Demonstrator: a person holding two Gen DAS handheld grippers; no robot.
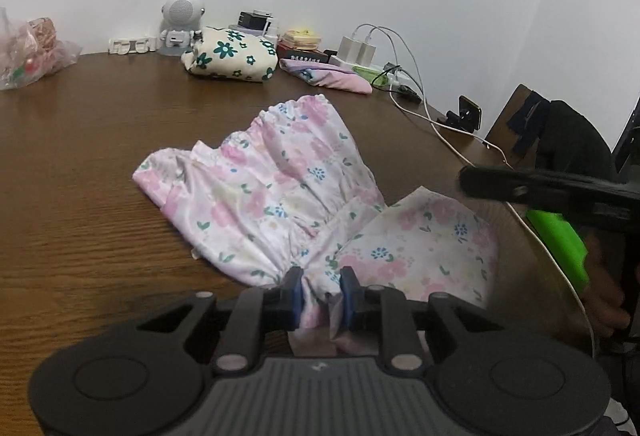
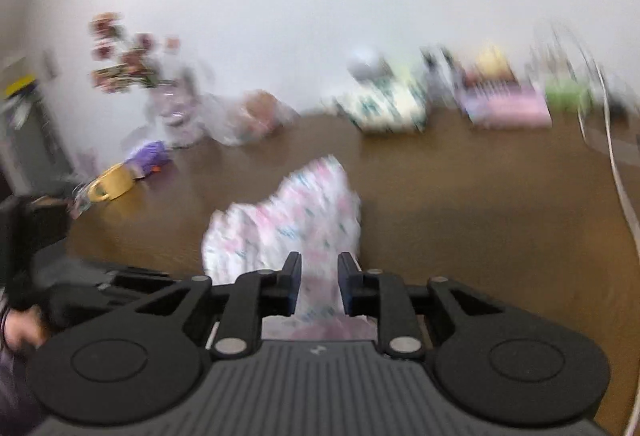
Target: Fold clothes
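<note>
Our left tongs (image 1: 321, 294) pinch a bunched edge of the floral garment (image 1: 272, 192), which spreads ahead across the brown counter (image 1: 92, 172); our right tongs (image 2: 319, 286) clamp its other end, blurred.

My left gripper (image 1: 322, 290) points down at a slant, and its two blue pads (image 1: 295, 296) are squeezed onto a bunch of the flowery cloth (image 1: 280, 196). My right gripper (image 2: 319, 284) points a little down too, with its jaws close together and cloth between them, though that view is blurry. In the left view my right gripper sticks in from the right side.
</note>
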